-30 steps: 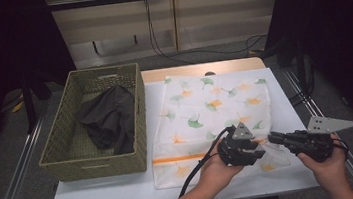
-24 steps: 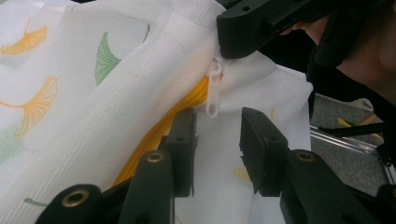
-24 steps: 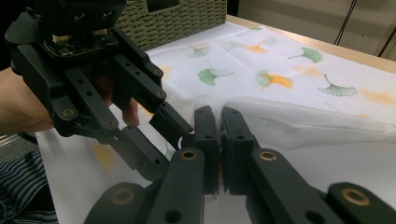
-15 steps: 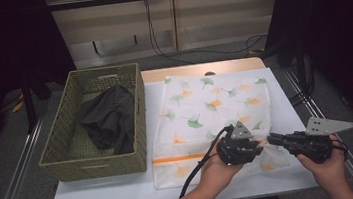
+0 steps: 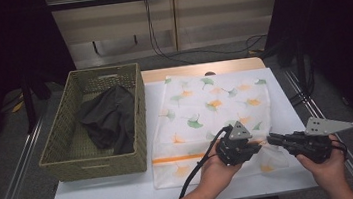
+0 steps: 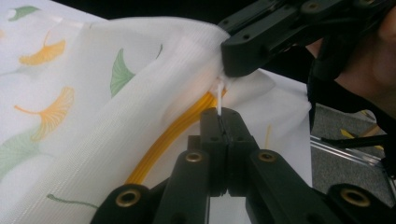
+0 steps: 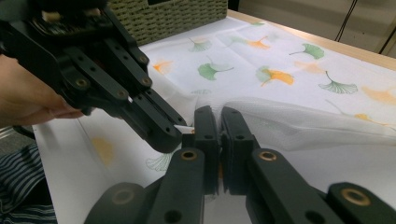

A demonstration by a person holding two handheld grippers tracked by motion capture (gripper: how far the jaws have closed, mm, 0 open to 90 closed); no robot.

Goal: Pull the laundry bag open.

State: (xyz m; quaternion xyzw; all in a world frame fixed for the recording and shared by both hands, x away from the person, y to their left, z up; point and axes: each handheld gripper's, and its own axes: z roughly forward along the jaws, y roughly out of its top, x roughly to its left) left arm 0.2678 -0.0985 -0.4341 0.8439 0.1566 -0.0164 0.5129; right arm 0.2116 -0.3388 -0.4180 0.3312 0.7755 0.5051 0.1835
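Observation:
A white mesh bag point(image 5: 215, 105) printed with green and orange leaves lies flat on the table, its orange zipper point(image 6: 173, 133) running near the front end. My left gripper point(image 6: 218, 114) has just been closing and is now shut on the small white zipper pull point(image 6: 218, 95). Seen from above, the left gripper point(image 5: 260, 146) points right at the bag's front right corner. My right gripper point(image 7: 215, 114) is shut on a lifted fold of the bag's mesh point(image 7: 289, 121) right beside the pull. From above, the right gripper point(image 5: 271, 139) points left, tip to tip with the left.
A woven green basket point(image 5: 59, 148) stands at the left of the white table point(image 5: 99, 194), with a dark cloth point(image 5: 109, 120) bundled inside it. Cables hang behind the table's far edge. The table's right edge runs close to my right hand.
Both hands stay where they were at the bag's front right corner. Any closing of the left jaws is too small to make out from above.

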